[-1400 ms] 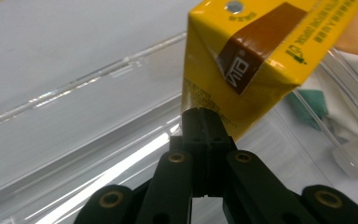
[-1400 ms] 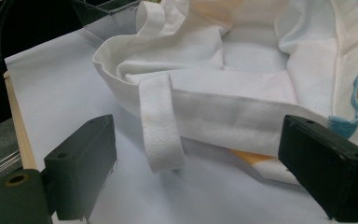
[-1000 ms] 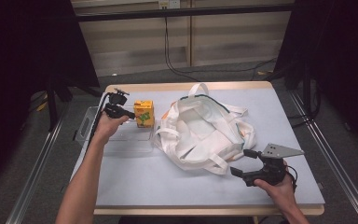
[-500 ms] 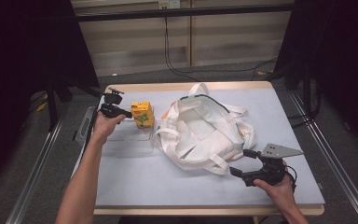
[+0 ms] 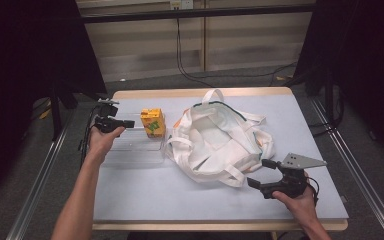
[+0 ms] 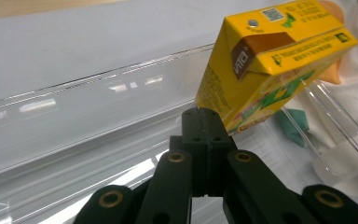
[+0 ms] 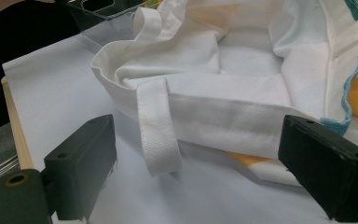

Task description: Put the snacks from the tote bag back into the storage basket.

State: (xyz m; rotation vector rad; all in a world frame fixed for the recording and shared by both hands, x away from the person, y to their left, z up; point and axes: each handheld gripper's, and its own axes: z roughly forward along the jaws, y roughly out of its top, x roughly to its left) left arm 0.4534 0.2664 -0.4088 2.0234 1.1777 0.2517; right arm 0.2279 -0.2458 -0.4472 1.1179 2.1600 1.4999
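Since earlier, we are seeing the left gripper (image 5: 128, 123), jaws together, withdrawing toward nine o'clock from the yellow carton (image 5: 153, 122), suggesting release, while the right gripper (image 5: 263, 173) is waiting, jaws apart, by the white bag (image 5: 215, 140).

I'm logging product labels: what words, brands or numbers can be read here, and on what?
"VITA", white on the brown corner flap of the yellow drink carton.
Fine print and square code on the carton's top and side: too small to read.
White tote bag: no readable text.

Pale table (image 5: 310, 125) with wooden edge, grey floor (image 5: 145, 82), seemingly dark surroundings.
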